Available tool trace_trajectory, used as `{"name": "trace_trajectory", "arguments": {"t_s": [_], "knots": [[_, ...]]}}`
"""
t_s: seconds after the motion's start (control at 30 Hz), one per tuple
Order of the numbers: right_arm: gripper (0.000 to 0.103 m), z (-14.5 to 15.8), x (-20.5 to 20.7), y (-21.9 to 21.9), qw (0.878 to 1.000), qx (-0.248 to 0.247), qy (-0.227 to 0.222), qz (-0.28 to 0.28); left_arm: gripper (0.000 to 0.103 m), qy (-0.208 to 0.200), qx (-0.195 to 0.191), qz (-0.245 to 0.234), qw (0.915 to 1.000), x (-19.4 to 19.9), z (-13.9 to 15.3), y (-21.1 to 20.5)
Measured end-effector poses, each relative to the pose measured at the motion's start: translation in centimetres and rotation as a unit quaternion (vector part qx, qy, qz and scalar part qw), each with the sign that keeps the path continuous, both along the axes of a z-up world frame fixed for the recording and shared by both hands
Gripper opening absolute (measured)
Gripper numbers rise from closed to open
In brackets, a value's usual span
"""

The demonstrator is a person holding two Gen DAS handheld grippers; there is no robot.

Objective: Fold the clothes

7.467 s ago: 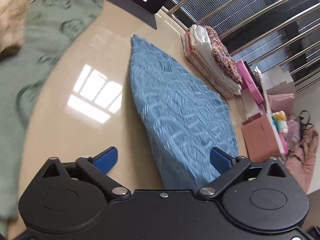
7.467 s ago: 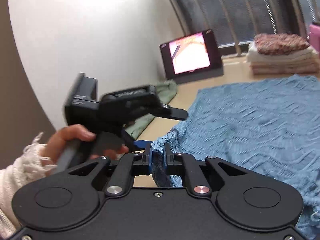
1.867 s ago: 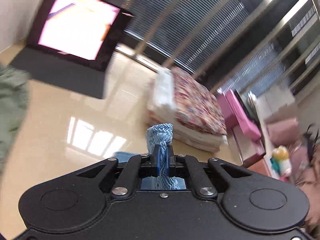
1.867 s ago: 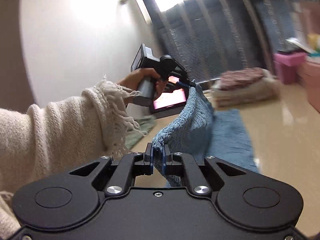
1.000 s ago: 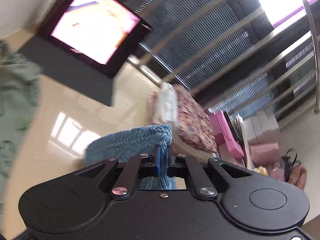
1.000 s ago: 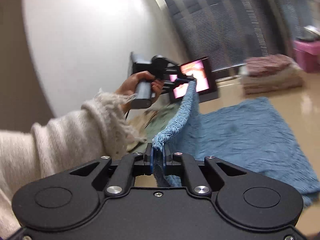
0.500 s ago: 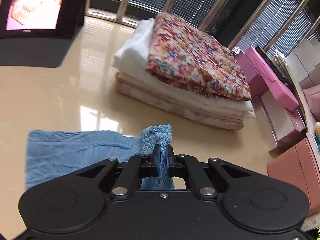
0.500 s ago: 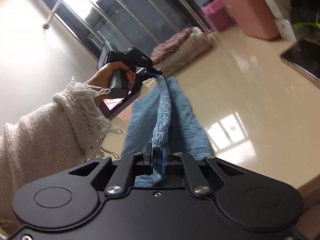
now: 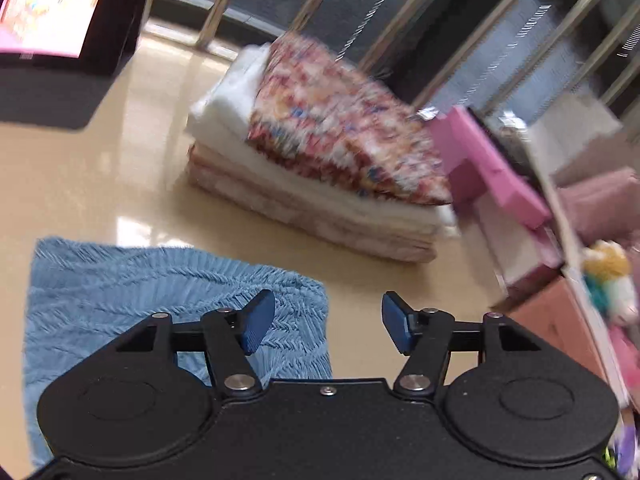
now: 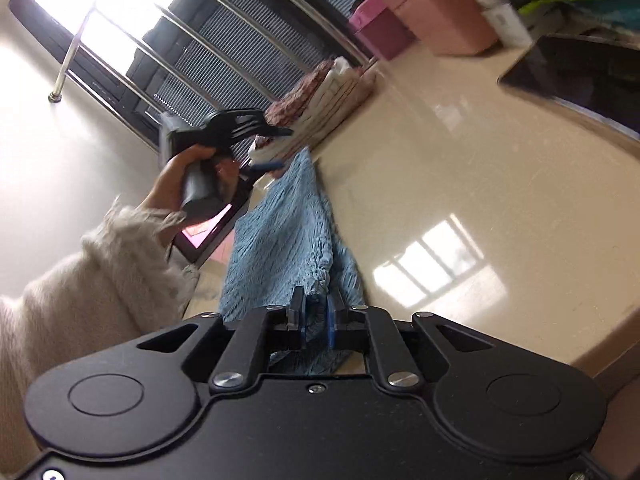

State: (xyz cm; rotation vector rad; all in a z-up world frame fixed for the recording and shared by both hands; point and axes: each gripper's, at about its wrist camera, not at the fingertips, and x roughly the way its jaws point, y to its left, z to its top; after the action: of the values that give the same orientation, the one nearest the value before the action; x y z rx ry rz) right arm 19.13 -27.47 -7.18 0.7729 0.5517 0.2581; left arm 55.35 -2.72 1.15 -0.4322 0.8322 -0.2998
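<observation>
Folding a blue cloth point(image 9: 120, 296) on a shiny tan table point(image 9: 80, 184).

Both grippers have opening jaws. The left gripper point(image 9: 326, 322) is spread wide with nothing between its blue pads; the cloth lies flat on the table under its left side. The right gripper point(image 10: 316, 316) is only a little apart, and a bunch of the cloth point(image 10: 288, 240) sits between its pads. A stack of folded clothes point(image 9: 320, 168) rests near the cloth. A hand point(image 10: 180, 176) in a fuzzy white sleeve point(image 10: 92, 280) holds the left gripper.
</observation>
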Motion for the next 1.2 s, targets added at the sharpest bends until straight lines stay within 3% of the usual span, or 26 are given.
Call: {"name": "trace_trajectory", "arguments": {"t_s": [0.1,0.17,0.23,0.37,0.47,0.57,0.6,0.67,0.73,1.0,1.1,1.13,1.2], "knots": [[0.023,0.2,-0.2,0.0,1.0,-0.01,0.0,-0.008,0.063,-0.017,0.023,-0.03,0.9992,-3.0,1.5,1.7],[0.045,0.7,-0.6,0.1,0.999,-0.027,-0.012,-0.017,0.067,-0.028,0.042,-0.049,0.9975,-5.2,2.5,3.0],[0.056,1.8,-0.5,0.5,0.997,-0.063,-0.028,-0.02,0.072,-0.043,0.072,-0.076,0.9936,-8.6,2.9,4.2],[0.059,3.8,0.7,2.5,0.985,-0.159,-0.059,0.018,0.073,-0.048,0.12,-0.126,0.9835,-14.7,2.4,5.8],[0.059,3.9,2.6,4.3,0.976,-0.206,-0.045,0.055,0.078,-0.037,0.134,-0.151,0.9787,-18.6,0.9,6.2],[0.057,3.6,4.3,6.1,0.965,-0.247,-0.023,0.087,0.078,-0.032,0.173,-0.174,0.9689,-21.1,-0.9,6.0],[0.055,3.3,4.6,6.6,0.962,-0.258,-0.011,0.089,0.078,-0.031,0.186,-0.177,0.9659,-21.4,-1.5,5.9],[0.039,2.9,4.4,7.4,0.957,-0.278,-0.001,0.087,0.067,-0.029,0.213,-0.183,0.9594,-22.1,-2.6,5.6],[0.031,2.9,4.1,7.8,0.955,-0.285,0.005,0.083,0.068,-0.046,0.234,-0.188,0.9528,-22.4,-3.1,5.4],[0.031,3.3,2.3,8.5,0.961,-0.264,0.019,0.082,0.07,-0.041,0.224,-0.152,0.9618,-21.6,-2.8,6.8],[0.048,4.1,1.5,8.0,0.968,-0.241,0.001,0.072,0.086,-0.051,0.192,-0.124,0.9721,-22.5,-2.0,8.4],[0.061,4.6,1.0,7.7,0.969,-0.236,-0.011,0.068,0.099,-0.062,0.18,-0.115,0.975,-23.1,-1.4,9.0],[0.079,5.6,-0.2,7.2,0.968,-0.241,-0.031,0.061,0.103,-0.092,0.161,-0.098,0.9778,-24.8,-0.2,10.3]]}}
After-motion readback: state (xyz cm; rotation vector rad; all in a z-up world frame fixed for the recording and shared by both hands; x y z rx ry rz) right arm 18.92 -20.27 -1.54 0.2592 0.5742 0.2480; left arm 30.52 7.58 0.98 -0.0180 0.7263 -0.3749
